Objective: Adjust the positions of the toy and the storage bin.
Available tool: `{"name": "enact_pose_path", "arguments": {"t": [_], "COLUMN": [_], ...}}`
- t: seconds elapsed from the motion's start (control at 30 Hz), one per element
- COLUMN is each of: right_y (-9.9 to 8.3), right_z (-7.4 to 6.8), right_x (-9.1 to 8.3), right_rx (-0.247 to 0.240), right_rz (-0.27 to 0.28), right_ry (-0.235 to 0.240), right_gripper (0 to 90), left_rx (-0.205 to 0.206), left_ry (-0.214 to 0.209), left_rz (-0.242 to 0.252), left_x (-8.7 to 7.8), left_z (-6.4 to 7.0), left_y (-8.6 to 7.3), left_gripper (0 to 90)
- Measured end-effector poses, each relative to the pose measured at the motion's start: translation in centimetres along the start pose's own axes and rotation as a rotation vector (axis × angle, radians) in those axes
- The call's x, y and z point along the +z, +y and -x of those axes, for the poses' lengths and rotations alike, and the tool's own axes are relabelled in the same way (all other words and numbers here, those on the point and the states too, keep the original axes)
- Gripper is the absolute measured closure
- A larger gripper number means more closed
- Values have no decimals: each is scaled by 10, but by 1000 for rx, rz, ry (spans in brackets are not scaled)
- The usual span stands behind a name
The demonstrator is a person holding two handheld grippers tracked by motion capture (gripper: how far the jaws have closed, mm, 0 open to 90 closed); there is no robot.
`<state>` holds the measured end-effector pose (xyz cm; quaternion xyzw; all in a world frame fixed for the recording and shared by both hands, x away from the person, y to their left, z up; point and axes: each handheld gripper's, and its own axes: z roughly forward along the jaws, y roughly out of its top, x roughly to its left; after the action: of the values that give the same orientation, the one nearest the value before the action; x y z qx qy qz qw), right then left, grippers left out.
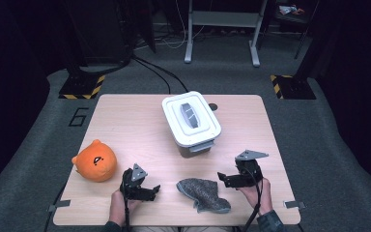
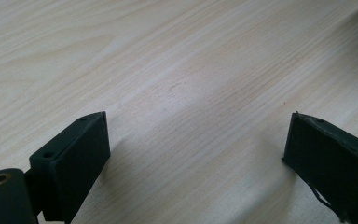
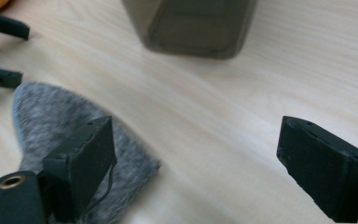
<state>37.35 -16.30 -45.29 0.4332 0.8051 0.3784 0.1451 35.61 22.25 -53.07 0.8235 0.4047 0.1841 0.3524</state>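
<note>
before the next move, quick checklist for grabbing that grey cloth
1. Left gripper open, nothing between its fingers: ok.
2. Right gripper open, holding nothing: ok.
3. Grey cloth lying flat between the two grippers, free of both: ok.
4. Right gripper's finger over the cloth edge; whether it touches: cannot tell.
5. White-lidded bin shut and apart from the cloth: ok.
6. Orange plush out of the way at the left: ok.

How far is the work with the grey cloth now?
Nothing looks done yet: the grey cloth lies flat on the table, untouched. In hand: the left claw and right claw hover open beside it. Grasping remains; the white bin is closed.
</note>
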Motion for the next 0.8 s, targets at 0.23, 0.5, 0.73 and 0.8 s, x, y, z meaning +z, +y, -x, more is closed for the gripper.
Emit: {"name": "enact_pose_path", "arguments": {"t": [0.23, 0.5, 0.73, 0.8], "right_y": [19, 48, 72, 79], "right_z": [17, 29, 38, 39], "right_x": [8, 10, 15, 16], "right_rx": [8, -4, 15, 16], "right_rz": [6, 34, 67, 78], "right_ry": [-21, -36, -33, -31], "right_gripper": [111, 123, 190, 222], "left_rx": [0, 0, -1, 0], "left_ry": [0, 0, 0, 0], "left_rz": [0, 0, 0, 0], "left_x": [0, 0, 0, 0], "left_z": [0, 0, 0, 0], "left_y": [0, 0, 0, 0], "left_gripper": [65, 65, 65, 65]}}
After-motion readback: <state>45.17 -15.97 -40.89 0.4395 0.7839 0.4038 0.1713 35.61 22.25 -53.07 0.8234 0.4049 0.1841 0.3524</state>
